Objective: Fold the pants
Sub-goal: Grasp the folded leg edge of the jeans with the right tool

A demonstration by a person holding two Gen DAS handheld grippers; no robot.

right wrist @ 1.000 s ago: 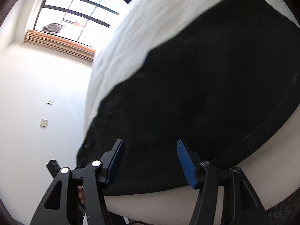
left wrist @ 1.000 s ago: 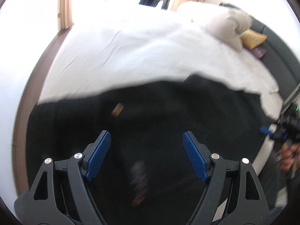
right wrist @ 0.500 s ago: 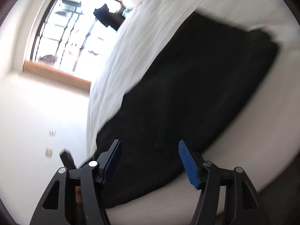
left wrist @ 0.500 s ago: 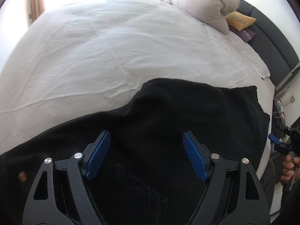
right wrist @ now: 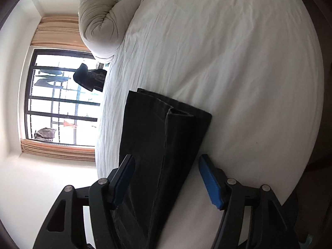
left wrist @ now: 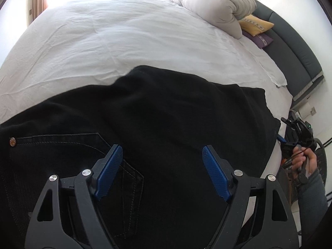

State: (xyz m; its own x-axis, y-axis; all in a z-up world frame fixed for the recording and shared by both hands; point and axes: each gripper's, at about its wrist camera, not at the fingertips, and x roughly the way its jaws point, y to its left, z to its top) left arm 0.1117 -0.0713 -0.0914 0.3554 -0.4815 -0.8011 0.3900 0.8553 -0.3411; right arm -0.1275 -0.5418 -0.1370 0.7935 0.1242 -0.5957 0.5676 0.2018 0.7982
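Black pants (left wrist: 166, 124) lie lengthwise across the white bed sheet (left wrist: 124, 37), folded leg on leg. The left wrist view shows their waist end, with a back pocket and a copper rivet (left wrist: 12, 141). My left gripper (left wrist: 161, 146) hovers open over that end, with nothing between its blue pads. In the right wrist view the stacked leg hems (right wrist: 172, 114) point away from me. My right gripper (right wrist: 166, 155) straddles the legs from above; its jaws are closing, the fabric lies between them and the pads do not press it. At the bed's right edge the right gripper (left wrist: 283, 130) also shows.
A rolled beige duvet (left wrist: 217, 10), a yellow cushion (left wrist: 255, 23) and a purple one (left wrist: 259, 39) lie by the dark headboard (left wrist: 294, 58). A large window (right wrist: 58, 95) with curtains faces the bed's far side. A person's hand and grey sleeve (left wrist: 307, 176) are at the right edge.
The left gripper has slid along the pants, so the pocket and rivet now show. The right gripper has swung and rolled from the broad middle of the pants to the leg hems.
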